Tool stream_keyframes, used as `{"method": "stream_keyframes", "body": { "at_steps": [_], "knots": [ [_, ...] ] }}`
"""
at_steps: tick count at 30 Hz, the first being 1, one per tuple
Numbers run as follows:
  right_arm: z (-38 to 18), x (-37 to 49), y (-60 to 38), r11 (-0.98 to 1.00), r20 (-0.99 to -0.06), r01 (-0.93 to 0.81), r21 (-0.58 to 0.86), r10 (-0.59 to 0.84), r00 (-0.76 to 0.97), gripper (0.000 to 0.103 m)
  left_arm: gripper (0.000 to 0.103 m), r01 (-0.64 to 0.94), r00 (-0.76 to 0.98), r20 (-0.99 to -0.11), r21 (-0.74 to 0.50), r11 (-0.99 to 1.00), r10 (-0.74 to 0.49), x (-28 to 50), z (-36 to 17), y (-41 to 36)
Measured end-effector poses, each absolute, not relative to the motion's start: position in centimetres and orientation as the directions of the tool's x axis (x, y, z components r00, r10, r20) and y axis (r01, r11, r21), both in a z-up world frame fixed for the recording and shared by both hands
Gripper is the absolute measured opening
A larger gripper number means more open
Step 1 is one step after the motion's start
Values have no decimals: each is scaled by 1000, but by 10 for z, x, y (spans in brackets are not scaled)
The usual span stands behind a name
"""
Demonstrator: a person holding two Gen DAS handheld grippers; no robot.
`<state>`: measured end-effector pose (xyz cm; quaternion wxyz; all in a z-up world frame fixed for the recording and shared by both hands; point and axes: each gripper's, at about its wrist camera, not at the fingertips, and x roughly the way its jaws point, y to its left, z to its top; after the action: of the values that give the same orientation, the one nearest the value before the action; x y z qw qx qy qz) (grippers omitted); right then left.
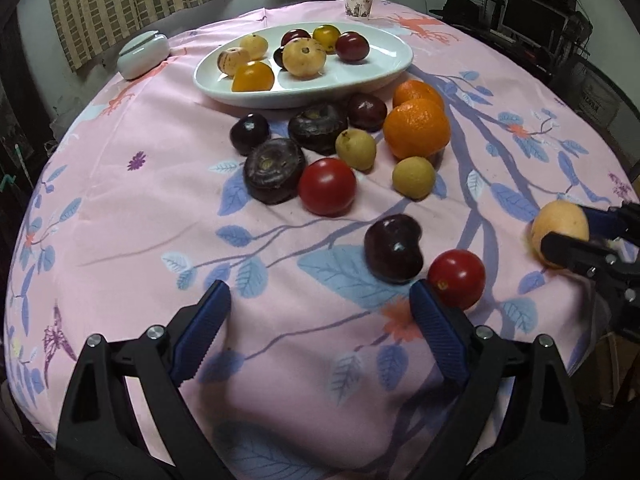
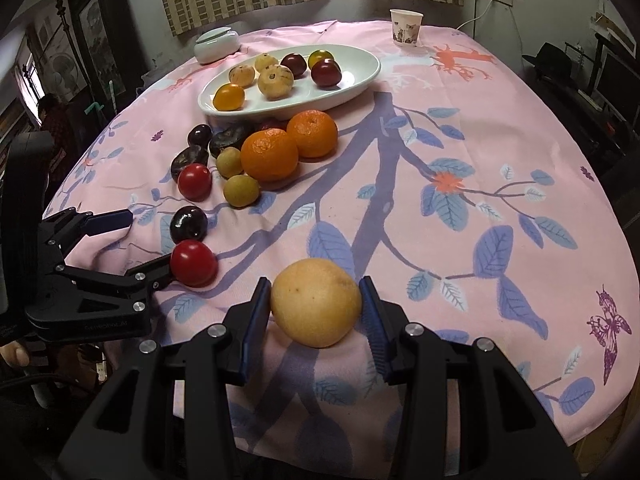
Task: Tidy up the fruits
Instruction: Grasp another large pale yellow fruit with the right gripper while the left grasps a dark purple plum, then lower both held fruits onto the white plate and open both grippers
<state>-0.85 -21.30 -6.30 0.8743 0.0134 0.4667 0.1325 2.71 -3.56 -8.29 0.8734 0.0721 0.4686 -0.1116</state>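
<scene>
My right gripper (image 2: 314, 284) is shut on a round yellow fruit (image 2: 316, 302), with a blue pad against each side, low over the pink cloth. The left wrist view shows the same fruit (image 1: 554, 218) at the right edge, held in that gripper (image 1: 568, 227). My left gripper (image 1: 318, 290) is open over bare cloth with nothing between its fingers. A red tomato (image 1: 456, 278) lies just outside its right finger, and a dark plum (image 1: 394, 248) just beyond. A white oval plate (image 1: 384, 68) at the back holds several fruits.
Two oranges (image 1: 416, 128), another red tomato (image 1: 327, 186), small yellow fruits and dark fruits lie loose in front of the plate (image 2: 360, 76). A paper cup (image 2: 406, 27) and a white lidded jar (image 2: 217, 45) stand at the far edge. The cloth's right half (image 2: 500, 140) has nothing on it.
</scene>
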Motion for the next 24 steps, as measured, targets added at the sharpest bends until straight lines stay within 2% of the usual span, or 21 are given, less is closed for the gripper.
{"method": "stream_keyframes", "body": {
  "at_steps": [3, 6, 7, 8, 9, 10, 11, 16, 24],
  "knots": [
    [-66, -5, -212, 965, -818, -217, 149, 244, 522, 45, 90, 308, 526, -822, -55, 950, -218, 34, -82, -46],
    [-67, -5, -211, 966, -823, -219, 137, 234, 518, 46, 79, 322, 530, -819, -46, 946, -221, 35, -85, -57],
    [-68, -6, -211, 967, -827, -219, 130, 227, 515, 46, 71, 321, 541, -813, -36, 946, -215, 33, -85, -59],
    [-69, -6, -210, 968, -830, -219, 124, 222, 511, 46, 56, 324, 546, -810, -31, 945, -214, 31, -84, -60],
    [-70, -7, -210, 969, -833, -218, 116, 215, 510, 46, 49, 327, 550, -806, -32, 945, -217, 29, -83, -60],
    [-70, -7, -210, 970, -834, -218, 111, 211, 510, 46, 36, 325, 553, -804, -34, 945, -219, 28, -82, -60],
    [-70, -8, -209, 970, -834, -218, 106, 206, 512, 46, 30, 326, 551, -802, -48, 944, -231, 28, -81, -58],
    [-71, -10, -208, 971, -826, -218, 95, 199, 527, 46, 29, 322, 537, -796, -115, 940, -281, 26, -76, -49],
    [-53, -10, -210, 968, -796, -214, 129, 230, 559, 46, 29, 312, 589, -752, -125, 942, -295, 16, -50, -33]
  ]
}}
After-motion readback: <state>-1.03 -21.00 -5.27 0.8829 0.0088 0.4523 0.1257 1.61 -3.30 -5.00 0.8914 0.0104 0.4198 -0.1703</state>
